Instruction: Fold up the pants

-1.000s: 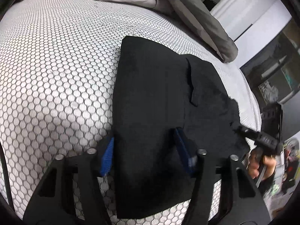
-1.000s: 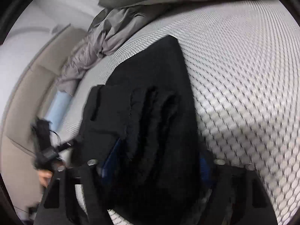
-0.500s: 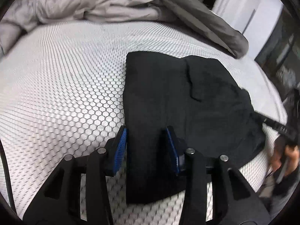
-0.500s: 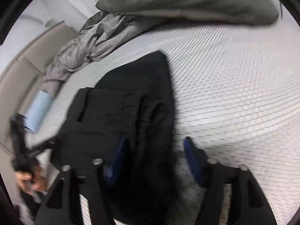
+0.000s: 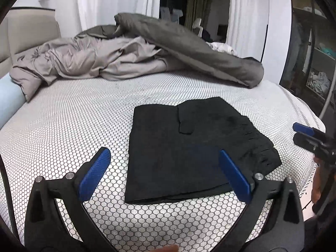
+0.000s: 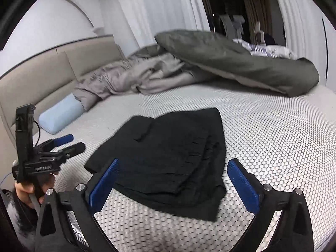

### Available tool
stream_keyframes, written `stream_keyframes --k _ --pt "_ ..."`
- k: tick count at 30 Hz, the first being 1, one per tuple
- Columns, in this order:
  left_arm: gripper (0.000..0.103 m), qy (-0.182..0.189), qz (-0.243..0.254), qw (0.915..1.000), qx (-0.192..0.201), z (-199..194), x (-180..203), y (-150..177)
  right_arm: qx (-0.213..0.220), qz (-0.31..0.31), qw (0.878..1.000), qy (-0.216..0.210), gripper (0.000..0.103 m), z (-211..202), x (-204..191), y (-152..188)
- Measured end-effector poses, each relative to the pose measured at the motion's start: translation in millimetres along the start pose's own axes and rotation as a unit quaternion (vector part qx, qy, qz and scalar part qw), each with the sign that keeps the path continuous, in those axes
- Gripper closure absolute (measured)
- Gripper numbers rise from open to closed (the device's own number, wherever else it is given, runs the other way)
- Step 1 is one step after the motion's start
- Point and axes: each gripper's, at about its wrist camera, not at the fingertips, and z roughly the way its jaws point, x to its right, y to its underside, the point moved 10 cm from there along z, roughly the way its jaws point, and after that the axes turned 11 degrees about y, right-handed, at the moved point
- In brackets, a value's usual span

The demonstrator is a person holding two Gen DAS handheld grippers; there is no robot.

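Observation:
The black pants (image 5: 189, 147) lie folded into a compact rectangle on the honeycomb-patterned bed (image 5: 63, 126), with the gathered waistband toward the right. My left gripper (image 5: 163, 152) hovers above and short of their near edge. Its jaws are opening wide and its blue pads (image 5: 94, 172) hold nothing. From the other side, the pants (image 6: 178, 138) lie just beyond my right gripper (image 6: 174, 161). Its jaws are also opening and are clear of the cloth. Each gripper shows in the other's view: the right gripper (image 5: 300, 132) at the right edge, the left gripper (image 6: 76, 141) at the left.
A rumpled grey duvet (image 5: 168, 48) is heaped across the far side of the bed. A light blue pillow (image 6: 61, 115) rests against the beige headboard (image 6: 42, 73). The bed's edge (image 5: 304, 109) curves off to the right, with shelves beyond.
Both grippers let go of the pants, spread wide, and drew back and up from the cloth. The views tipped up to take in the duvet and the room. The pants stayed folded.

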Motion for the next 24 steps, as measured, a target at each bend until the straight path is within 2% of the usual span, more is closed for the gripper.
stream_keyframes --k 3,7,15,24 --pt "0.001 -0.007 0.005 1.0 0.002 -7 6 3 0.016 -0.02 1.0 0.012 0.0 -5 -9 6" --pt "0.001 0.0 0.011 0.9999 0.002 -7 11 6 0.013 -0.044 0.999 0.029 0.0 3 -19 13" --pt "0.001 0.022 0.018 0.9996 -0.003 -2 15 13 0.016 -0.028 0.999 0.043 0.0 18 -16 21" --pt "0.001 0.011 0.03 0.9995 0.0 -6 13 15 0.034 -0.022 0.999 0.031 0.0 7 -21 14"
